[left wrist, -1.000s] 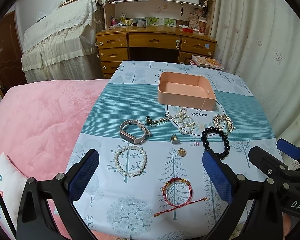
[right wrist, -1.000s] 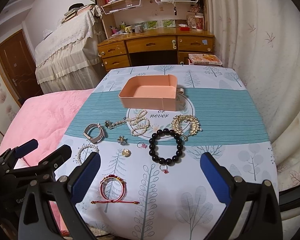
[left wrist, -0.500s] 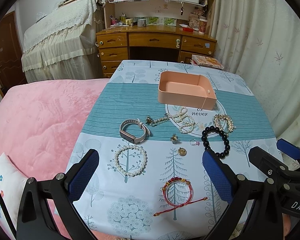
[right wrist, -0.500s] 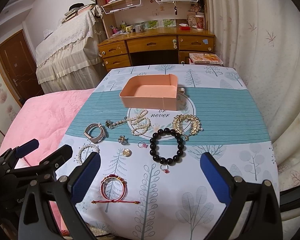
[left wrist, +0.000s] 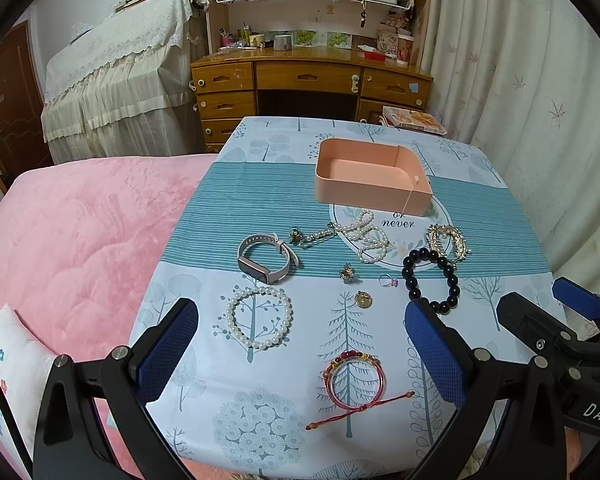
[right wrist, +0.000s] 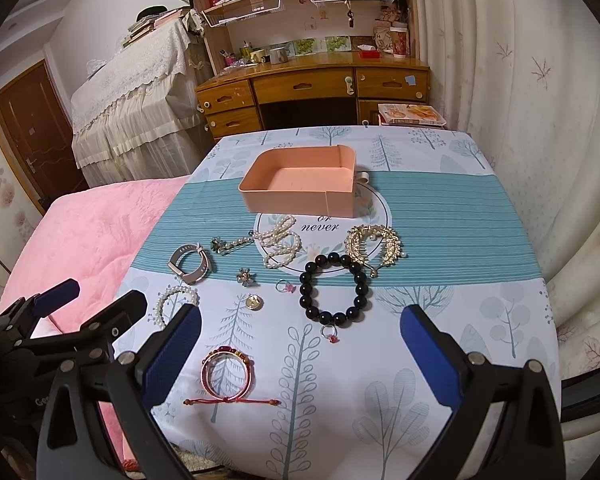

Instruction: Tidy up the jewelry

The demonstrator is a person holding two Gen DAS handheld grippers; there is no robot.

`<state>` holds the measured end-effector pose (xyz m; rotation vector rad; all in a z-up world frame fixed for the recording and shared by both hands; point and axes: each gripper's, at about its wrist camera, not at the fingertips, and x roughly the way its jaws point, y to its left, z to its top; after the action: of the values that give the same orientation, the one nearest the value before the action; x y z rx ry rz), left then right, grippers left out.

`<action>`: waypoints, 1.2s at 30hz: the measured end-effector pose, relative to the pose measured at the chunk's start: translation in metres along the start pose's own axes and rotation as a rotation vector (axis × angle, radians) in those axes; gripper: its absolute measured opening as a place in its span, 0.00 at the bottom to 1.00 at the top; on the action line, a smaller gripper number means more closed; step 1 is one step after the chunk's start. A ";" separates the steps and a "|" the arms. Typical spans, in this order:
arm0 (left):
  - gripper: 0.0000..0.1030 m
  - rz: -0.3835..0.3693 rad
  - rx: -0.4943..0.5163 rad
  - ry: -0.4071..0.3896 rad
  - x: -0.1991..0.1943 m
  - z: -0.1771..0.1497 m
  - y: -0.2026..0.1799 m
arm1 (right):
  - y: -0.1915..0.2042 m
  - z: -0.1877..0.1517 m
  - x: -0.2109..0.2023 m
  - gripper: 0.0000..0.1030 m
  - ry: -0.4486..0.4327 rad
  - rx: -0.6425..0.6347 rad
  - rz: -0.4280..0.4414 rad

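An empty peach box [left wrist: 370, 179] [right wrist: 300, 186] stands at the far middle of the table. Before it lie a pearl necklace [left wrist: 366, 236], a gold hairpiece [left wrist: 448, 238], a black bead bracelet [left wrist: 432, 280] [right wrist: 334, 290], a watch band [left wrist: 266, 258], a pearl bracelet [left wrist: 258, 316] and a red string bracelet [left wrist: 354, 376] [right wrist: 226, 374], plus small rings and charms. My left gripper [left wrist: 300, 344] is open and empty above the near table edge. My right gripper [right wrist: 300, 348] is open and empty, to the right of the left one.
The table has a tree-print cloth [left wrist: 260, 420]. A pink bed [left wrist: 72, 240] lies to the left, with a white pillow [left wrist: 12, 360]. A wooden desk [left wrist: 308, 80] stands behind, curtains [left wrist: 520, 80] to the right.
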<state>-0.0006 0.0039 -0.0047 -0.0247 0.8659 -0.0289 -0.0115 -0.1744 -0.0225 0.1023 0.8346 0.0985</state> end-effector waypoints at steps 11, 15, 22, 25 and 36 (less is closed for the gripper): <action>0.99 -0.001 -0.001 0.003 0.000 -0.001 0.000 | 0.000 -0.001 0.002 0.97 0.003 0.002 0.002; 0.99 -0.002 -0.003 0.010 0.003 -0.002 0.000 | 0.000 -0.001 0.002 0.97 0.004 0.001 0.001; 0.99 -0.011 -0.009 0.027 0.005 -0.003 0.003 | 0.002 -0.002 0.003 0.97 0.010 -0.001 0.003; 0.99 -0.019 -0.011 0.038 0.007 -0.001 0.006 | 0.006 -0.004 0.006 0.97 0.015 -0.008 0.004; 0.99 -0.106 -0.049 0.151 0.060 0.030 0.060 | 0.019 0.005 0.048 0.86 0.146 -0.069 0.052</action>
<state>0.0620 0.0621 -0.0326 -0.1155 1.0151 -0.1101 0.0234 -0.1497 -0.0523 0.0527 0.9735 0.1856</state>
